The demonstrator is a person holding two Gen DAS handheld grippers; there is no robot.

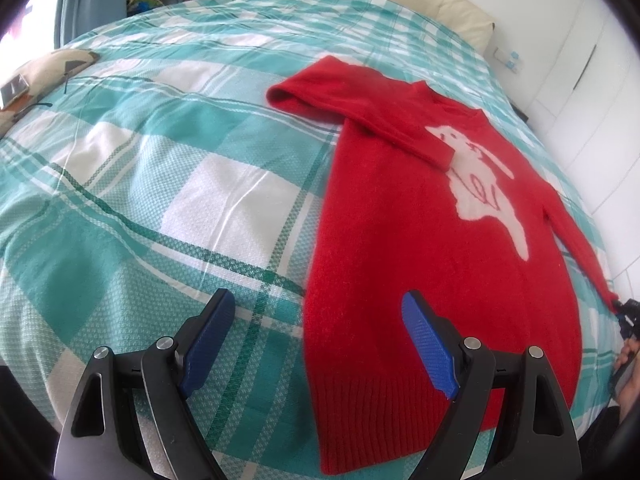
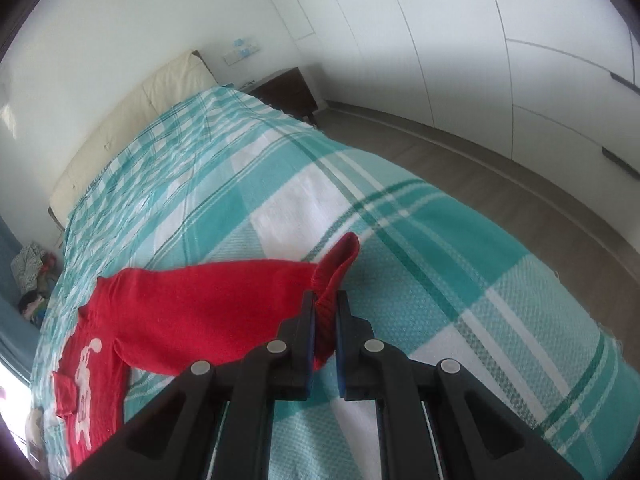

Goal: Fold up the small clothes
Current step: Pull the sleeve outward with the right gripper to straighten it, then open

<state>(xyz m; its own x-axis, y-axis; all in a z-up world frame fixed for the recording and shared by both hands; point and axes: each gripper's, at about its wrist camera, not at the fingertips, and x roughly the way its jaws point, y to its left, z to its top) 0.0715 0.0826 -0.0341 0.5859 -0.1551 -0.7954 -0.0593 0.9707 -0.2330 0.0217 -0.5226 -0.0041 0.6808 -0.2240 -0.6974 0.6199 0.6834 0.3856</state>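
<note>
Sweater: my red sweater (image 1: 420, 248) with a white animal figure (image 1: 480, 176) on the chest lies flat on the bed, ribbed hem towards me in the left wrist view.
Left sleeve: the left sleeve (image 1: 352, 108) is folded across the chest, its cuff resting at the edge of the white figure.
Right sleeve: the right sleeve (image 2: 224, 300) stretches out sideways from the body, and its cuff end (image 2: 340, 260) sticks up past my fingertips.
Left hand-held gripper: my left hand-held gripper (image 1: 316, 344) hovers above the hem corner with its blue pads (image 1: 428, 344) wide apart, holding nothing; one pad is over the plaid cover, the other over the red knit.
Right hand-held gripper: my right hand-held gripper (image 2: 325, 312) is clamped on the right sleeve near the cuff, red fabric pinched between the two fingers.
Bed: the teal and white plaid bedspread (image 1: 180, 184) covers the bed, with a cream headboard (image 2: 132, 120) at the far end.
Surroundings: white wardrobe doors (image 2: 500, 40) and a wooden floor (image 2: 460, 168) lie beside the bed.
</note>
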